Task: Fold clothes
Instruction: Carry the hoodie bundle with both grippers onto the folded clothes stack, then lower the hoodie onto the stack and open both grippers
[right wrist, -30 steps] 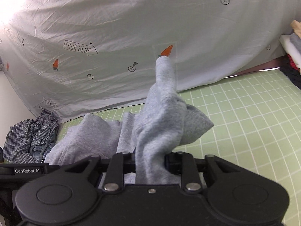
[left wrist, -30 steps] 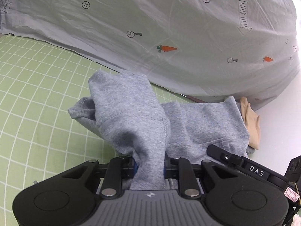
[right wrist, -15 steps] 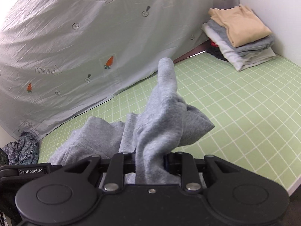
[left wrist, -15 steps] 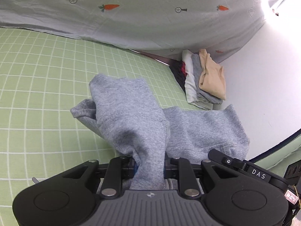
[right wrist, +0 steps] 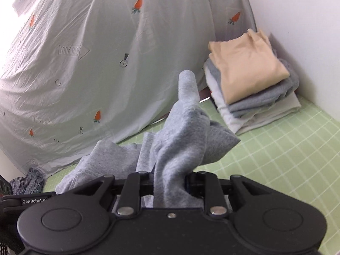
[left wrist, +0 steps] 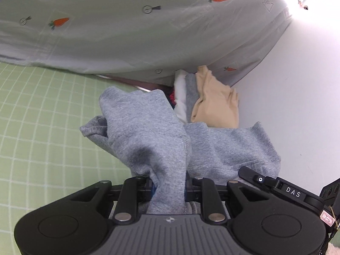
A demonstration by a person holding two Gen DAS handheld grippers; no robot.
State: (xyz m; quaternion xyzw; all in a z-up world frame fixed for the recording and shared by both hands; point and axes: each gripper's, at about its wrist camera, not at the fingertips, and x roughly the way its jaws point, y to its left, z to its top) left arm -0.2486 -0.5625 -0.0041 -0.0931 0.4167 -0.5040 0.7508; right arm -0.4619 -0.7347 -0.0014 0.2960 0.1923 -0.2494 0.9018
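Observation:
A folded grey sweatshirt hangs between both grippers above the green gridded mat. My left gripper is shut on one bunched end of it. My right gripper is shut on the other end of the same grey sweatshirt, and a flap of cloth sticks up past its fingers. Ahead stands a stack of folded clothes with a beige garment on top, close to the white wall; the left wrist view shows that stack of folded clothes just behind the sweatshirt. The gripper pads are hidden by the cloth.
A pale sheet printed with carrots hangs behind the mat. A white wall closes the corner beside the stack. A crumpled checked garment lies at the far left of the right wrist view. The other gripper's body shows at the lower right.
Both grippers have swept sideways with the grey sweatshirt toward the corner. The folded stack, at the frame edge a second ago, now sits close ahead. The grips look unchanged.

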